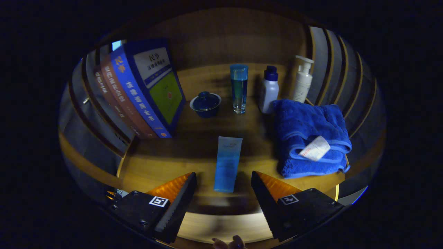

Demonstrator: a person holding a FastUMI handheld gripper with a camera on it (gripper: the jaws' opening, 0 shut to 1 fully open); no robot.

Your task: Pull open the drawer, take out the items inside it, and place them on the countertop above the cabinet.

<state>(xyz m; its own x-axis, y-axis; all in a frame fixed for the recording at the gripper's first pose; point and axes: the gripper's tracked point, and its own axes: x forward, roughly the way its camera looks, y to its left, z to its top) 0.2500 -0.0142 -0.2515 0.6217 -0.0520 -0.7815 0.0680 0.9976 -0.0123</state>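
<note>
A light blue tube (226, 163) lies flat on the wooden countertop (155, 166), its near end between and just ahead of my fingertips. My gripper (223, 186) is open and holds nothing; neither finger touches the tube. Beyond the tube stand a dark blue lidded bowl (205, 103), a tall clear glass with a blue top (239, 88), a white bottle with a dark blue cap (269, 90) and a white pump bottle (303, 80). The drawer is hidden from here.
Several books (140, 95) lean upright left of the bowl. A folded blue towel (309, 136) with a white tag lies right of the tube. Slatted walls close in both sides. Fingertips of a person's hand (230, 243) show below the gripper.
</note>
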